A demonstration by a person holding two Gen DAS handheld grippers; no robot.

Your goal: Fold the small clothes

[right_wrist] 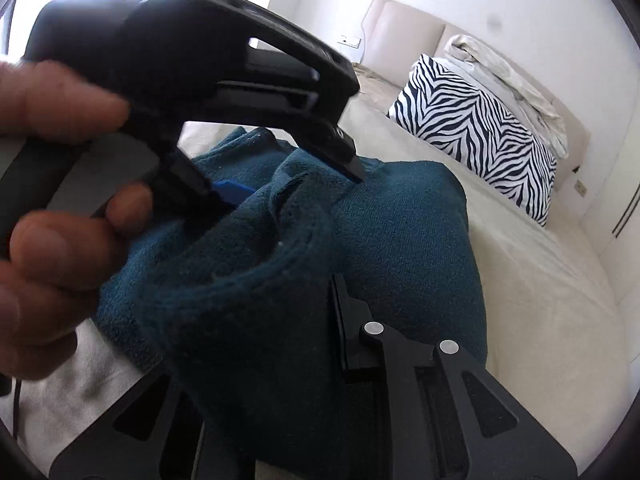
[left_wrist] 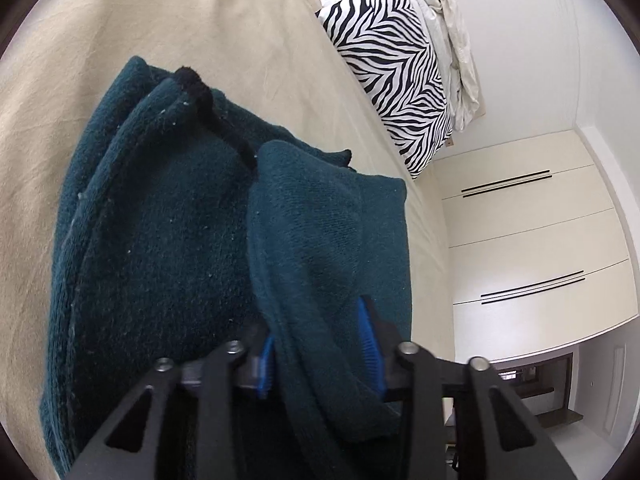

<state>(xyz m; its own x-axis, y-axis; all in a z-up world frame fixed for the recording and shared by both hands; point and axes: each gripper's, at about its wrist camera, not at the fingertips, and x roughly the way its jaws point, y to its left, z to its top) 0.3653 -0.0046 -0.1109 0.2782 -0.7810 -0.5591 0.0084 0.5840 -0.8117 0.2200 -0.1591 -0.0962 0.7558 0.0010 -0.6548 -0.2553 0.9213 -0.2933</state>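
Left tool [left_wrist: 320, 344]: its blue pads [left_wrist: 370, 332] stand narrow and pinch a raised fold of the dark teal garment [left_wrist: 160, 240]. The fold runs lengthwise from the tool toward 12 o'clock in the left wrist view, and the bulk of the garment lies at 10 o'clock on the beige bed [left_wrist: 240, 40].

Right tool [right_wrist: 320, 340]: one black finger [right_wrist: 344, 320] shows against the garment [right_wrist: 400, 240]; the opposite finger is buried under cloth. The jaws appear closed on a thick rolled edge, though the contact itself is hidden. The left tool [right_wrist: 288, 184], held by a hand [right_wrist: 60, 184], enters this view at 10 o'clock and bites the same garment just beyond the rolled edge.

Governing relation: both tools hold one end of the garment, close beside each other, and the garment's long axis extends away from them toward 12 o'clock. In the inspector's judgement, neither tool is clearly nearer; the free far end lies toward the zebra-striped pillow [right_wrist: 480, 128].
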